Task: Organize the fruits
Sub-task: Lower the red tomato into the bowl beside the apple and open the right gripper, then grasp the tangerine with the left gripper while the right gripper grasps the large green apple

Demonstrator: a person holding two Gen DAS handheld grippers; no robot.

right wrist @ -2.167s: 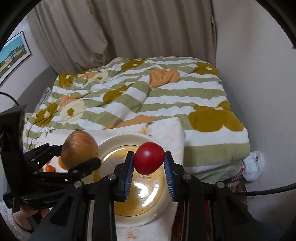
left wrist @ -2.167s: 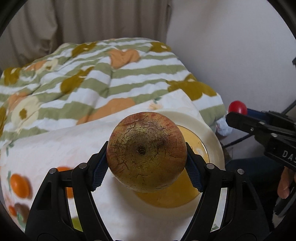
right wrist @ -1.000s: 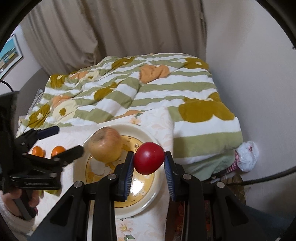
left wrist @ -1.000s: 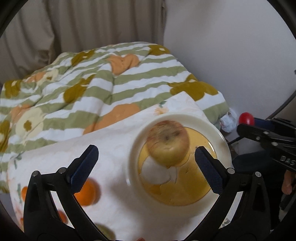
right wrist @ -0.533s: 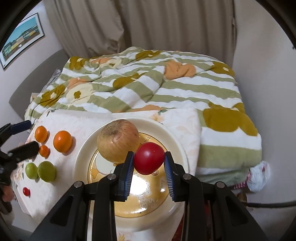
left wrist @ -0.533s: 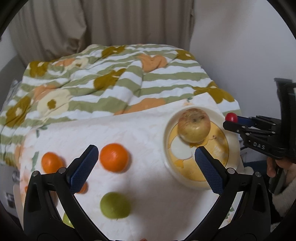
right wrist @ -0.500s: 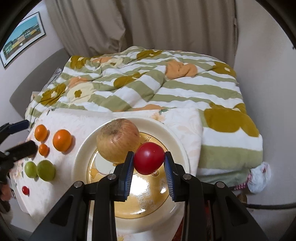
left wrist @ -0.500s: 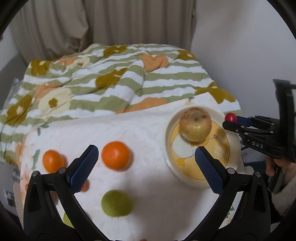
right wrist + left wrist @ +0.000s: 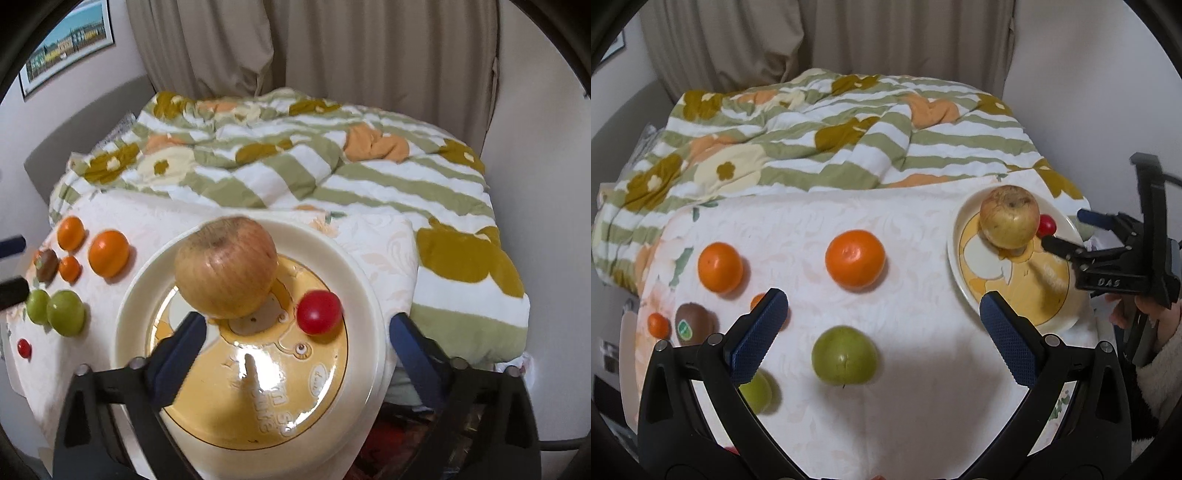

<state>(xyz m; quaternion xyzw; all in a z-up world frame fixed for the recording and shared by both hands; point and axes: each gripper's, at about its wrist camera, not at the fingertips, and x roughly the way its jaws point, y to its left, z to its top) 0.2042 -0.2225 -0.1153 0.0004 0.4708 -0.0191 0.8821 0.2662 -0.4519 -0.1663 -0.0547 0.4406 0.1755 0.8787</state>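
Note:
A cream and yellow plate [image 9: 362, 295] [image 9: 955, 236] holds a large yellowish apple [image 9: 226, 267] [image 9: 1009, 216] and a small red fruit [image 9: 319, 312] [image 9: 1047, 224]. My right gripper [image 9: 295, 343] is open and empty just above the plate's near side; it also shows in the left wrist view [image 9: 1067, 232]. My left gripper [image 9: 882, 325] is open and empty over the white cloth, above a green fruit [image 9: 844, 355]. Two oranges [image 9: 855, 258] [image 9: 720, 266] lie beyond it.
More fruit lies at the cloth's left: a kiwi [image 9: 694, 323], small oranges [image 9: 658, 325], another green fruit [image 9: 757, 393], a small red fruit [image 9: 24, 348]. A striped flowered duvet [image 9: 849, 136] covers the bed behind. The plate sits near the cloth's right edge, a wall beyond.
My right gripper opened and the red fruit now lies on the plate beside the apple. My left gripper has drawn back left, open, over the loose fruit.

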